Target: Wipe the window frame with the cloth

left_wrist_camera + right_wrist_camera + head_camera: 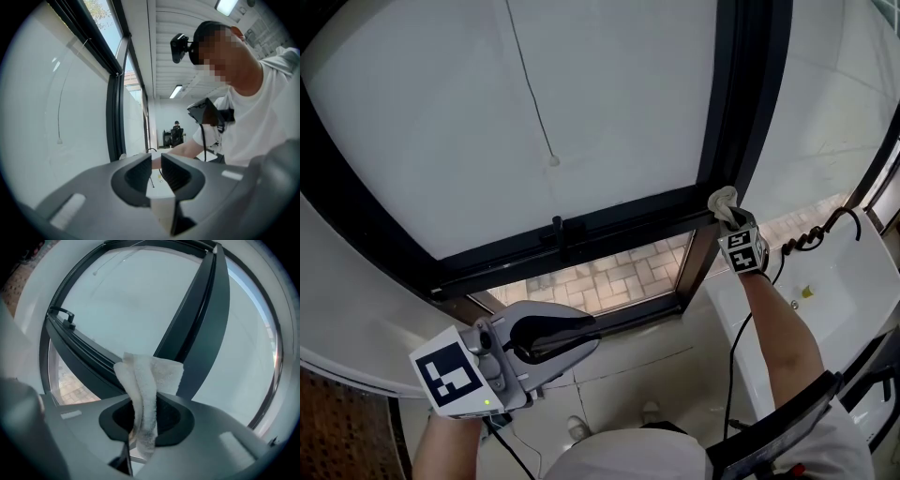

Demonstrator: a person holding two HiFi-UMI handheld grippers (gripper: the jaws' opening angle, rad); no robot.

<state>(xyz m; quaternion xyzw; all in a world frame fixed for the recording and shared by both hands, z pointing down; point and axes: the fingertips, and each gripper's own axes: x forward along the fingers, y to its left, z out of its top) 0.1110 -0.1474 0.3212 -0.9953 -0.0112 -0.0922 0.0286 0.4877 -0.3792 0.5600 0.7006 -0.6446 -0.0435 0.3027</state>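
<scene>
A white cloth (722, 200) is pinched in my right gripper (733, 222), which is shut on it. The cloth presses against the black window frame (750, 103) where the upright post meets the lower rail (581, 234). In the right gripper view the folded cloth (147, 380) sticks up from between the jaws of the right gripper (145, 420), in front of the dark post (201, 319). My left gripper (572, 333) hangs low at the left, away from the window, jaws together and holding nothing. The left gripper (156, 171) looks along the window frame (115, 117).
A small black handle (556, 225) sits on the lower rail. A thin blind cord (534, 94) hangs over the frosted pane. At the right is a white ledge (853, 281) with a black cable (816, 234). Below the rail, paving shows through clear glass (609, 277).
</scene>
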